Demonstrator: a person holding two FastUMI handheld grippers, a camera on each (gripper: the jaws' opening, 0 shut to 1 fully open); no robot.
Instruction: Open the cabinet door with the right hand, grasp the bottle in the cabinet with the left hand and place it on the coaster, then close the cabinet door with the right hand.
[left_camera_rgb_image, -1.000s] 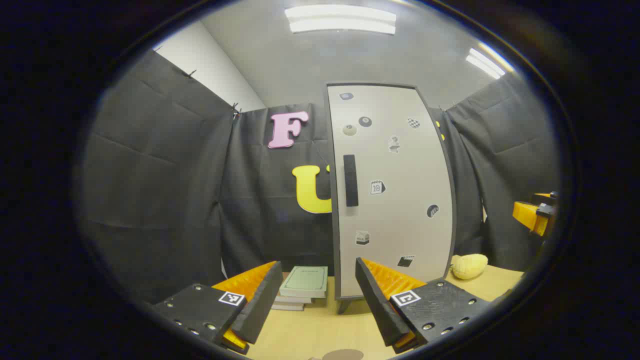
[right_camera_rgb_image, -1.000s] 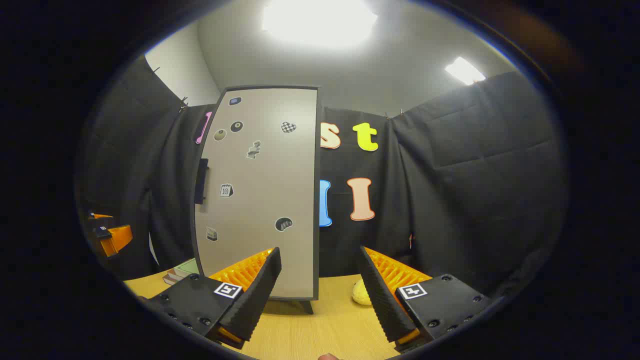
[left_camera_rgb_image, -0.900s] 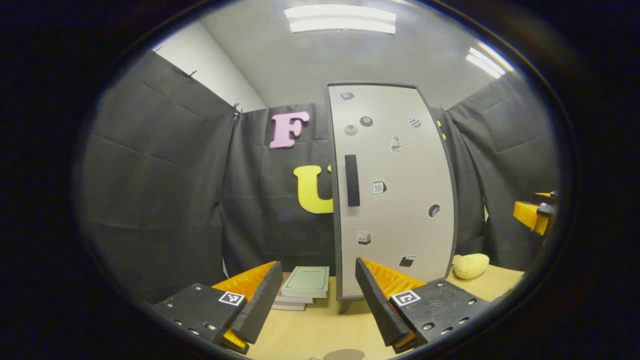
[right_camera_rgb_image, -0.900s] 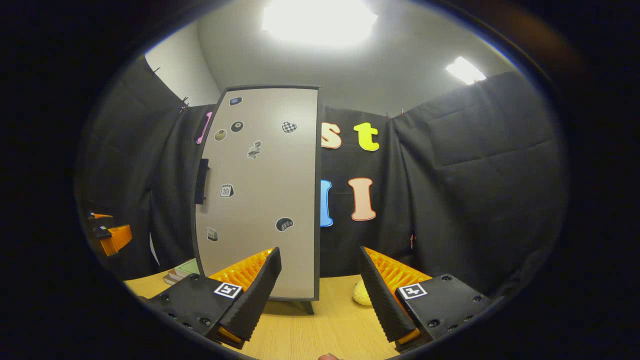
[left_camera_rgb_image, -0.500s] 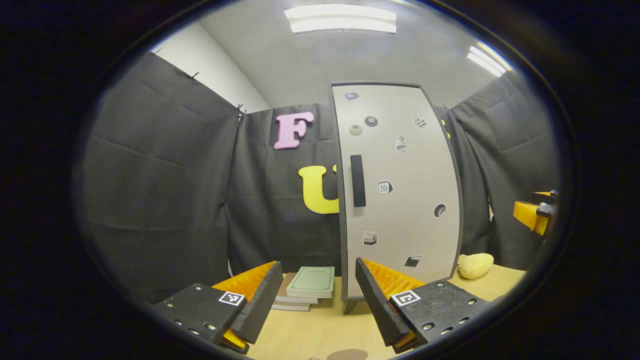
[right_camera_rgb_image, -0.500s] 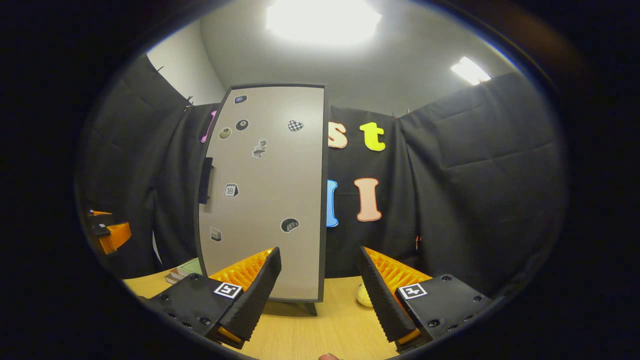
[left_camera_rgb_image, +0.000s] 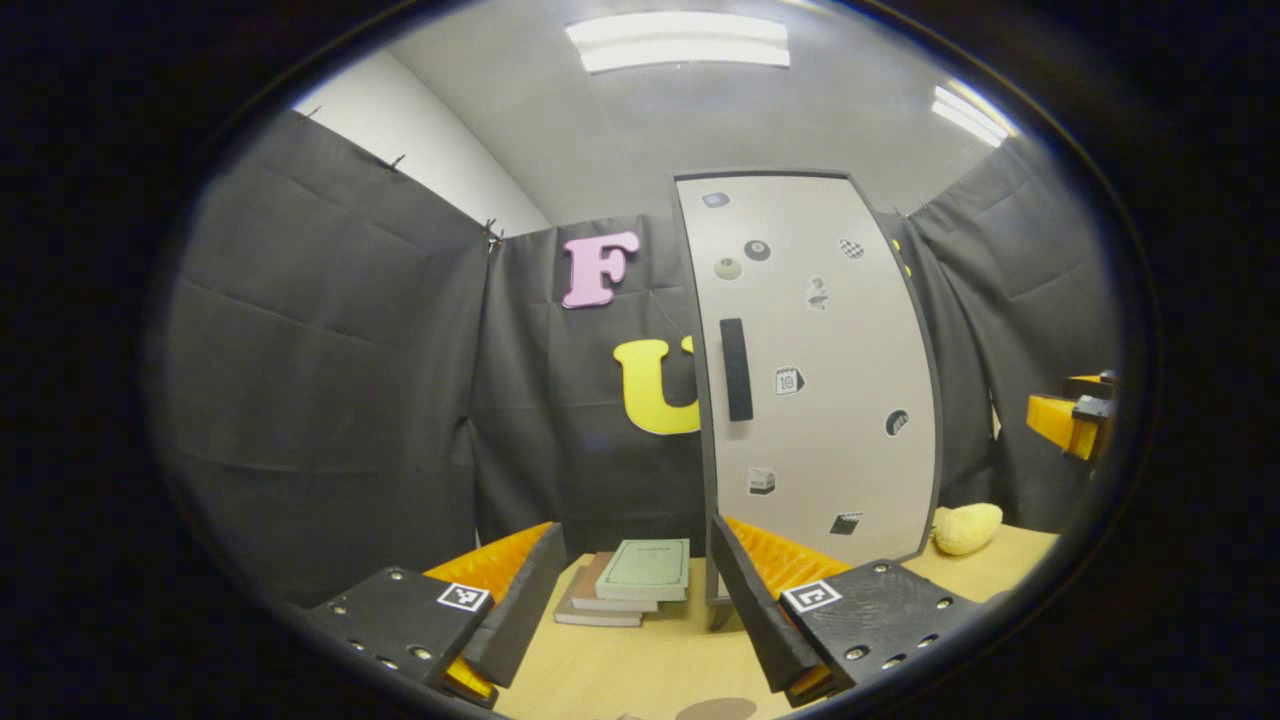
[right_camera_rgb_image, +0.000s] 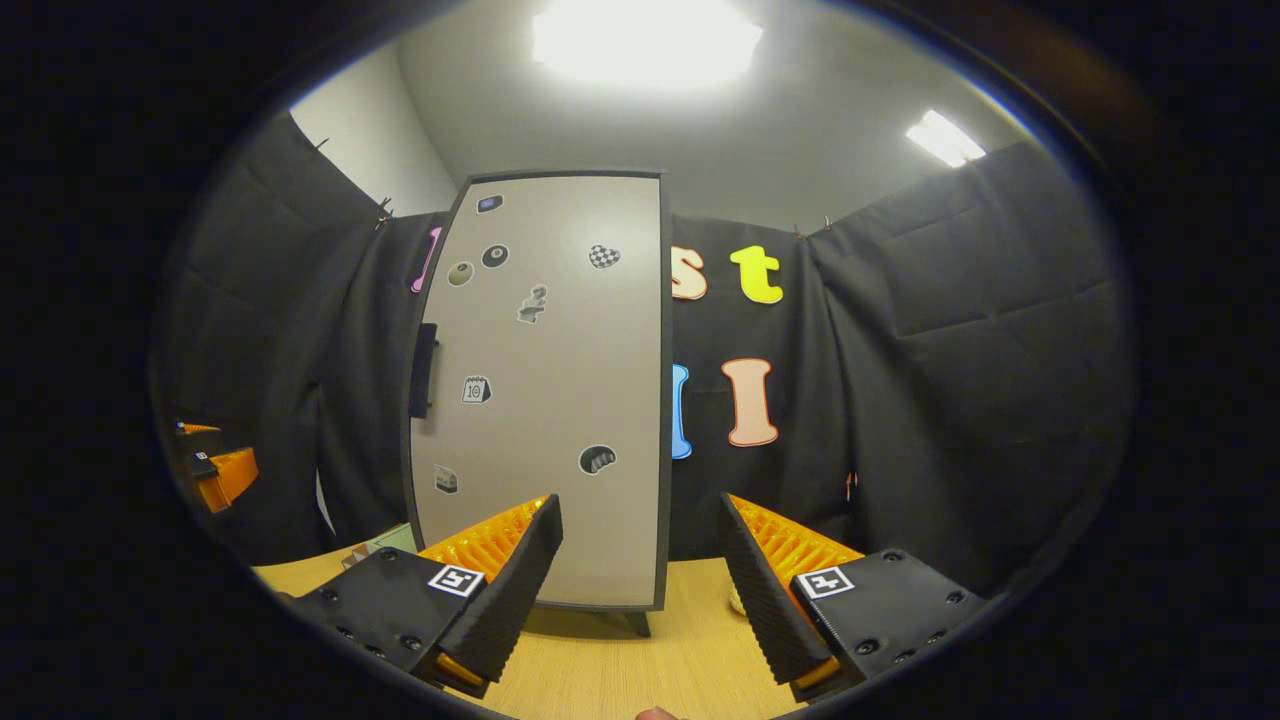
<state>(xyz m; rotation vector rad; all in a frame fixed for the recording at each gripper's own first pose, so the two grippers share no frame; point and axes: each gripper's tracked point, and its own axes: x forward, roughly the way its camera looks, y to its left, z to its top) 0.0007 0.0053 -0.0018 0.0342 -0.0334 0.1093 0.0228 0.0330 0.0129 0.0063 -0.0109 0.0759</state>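
Booth: black cloth walls on all sides, grey ceiling with strip lights, and a pale wooden table (left_camera_rgb_image: 640, 665) underneath.
Left gripper (left_camera_rgb_image: 628, 610): at 6 o'clock in the left gripper view, jaws spread wide, nothing between them, hovering above the table.
Books (left_camera_rgb_image: 625, 592): a small stack with a green cover on top, lying on the table just above the gap between the left gripper's fingers, at the cabinet's 9 o'clock foot.
Cabinet (left_camera_rgb_image: 815, 380): tall and upright on the table, at about 2 o'clock from the left gripper; its grey door (right_camera_rgb_image: 545, 390) is shut and dotted with small stickers.
Handle (left_camera_rgb_image: 736, 369): a dark vertical bar near the door's 9 o'clock edge, untouched.
Bottle: hidden behind the shut door; cannot tell where it stands.
Coaster (left_camera_rgb_image: 718, 709): a brown disc at the 6 o'clock rim, partly cut off.
Yellow object (left_camera_rgb_image: 966, 527): on the table at the cabinet's 4 o'clock side.
Right gripper (right_camera_rgb_image: 640, 600): jaws wide apart and empty, facing the door, well short of it.
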